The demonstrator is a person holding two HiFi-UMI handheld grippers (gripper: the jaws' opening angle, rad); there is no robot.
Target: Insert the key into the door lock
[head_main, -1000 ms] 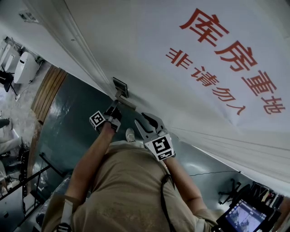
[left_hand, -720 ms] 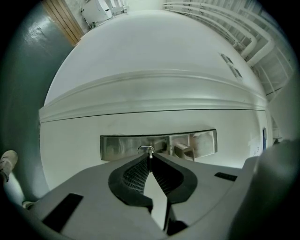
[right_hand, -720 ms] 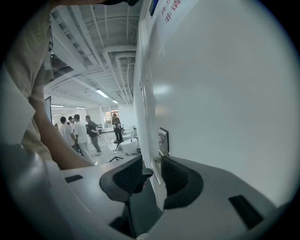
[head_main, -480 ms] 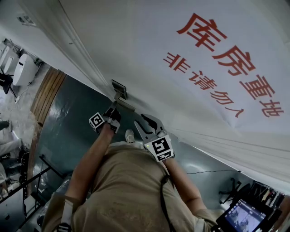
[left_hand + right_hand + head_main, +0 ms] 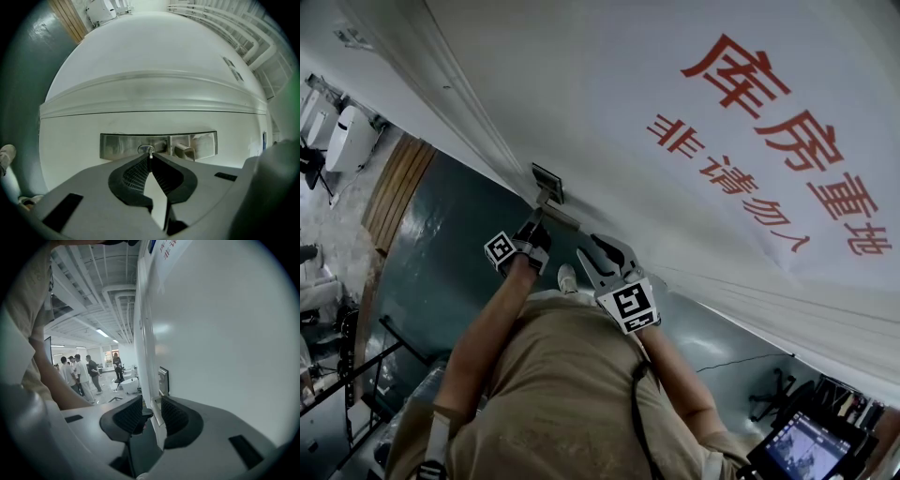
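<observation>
Unmoved, left gripper (image 5: 149, 158) grips key (image 5: 149, 151); sign (image 5: 750, 141): 库房重地 非请勿入.

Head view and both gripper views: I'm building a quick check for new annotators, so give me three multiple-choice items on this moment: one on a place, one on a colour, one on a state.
1. Where is the tip of the key?
A hanging from a hook
B at the keyhole in the metal lock plate
C in a pocket

2. What colour is the large lettering on the door?
A blue
B black
C red

3. How do the jaws of the right tool stand?
A apart, pressing on nothing
B shut on the key
C shut on the lock plate

Answers:
1 B: the key, pinched in the left tool, meets the keyhole.
2 C: the characters read red on white.
3 A: a clear gap shows between its pads.
</observation>
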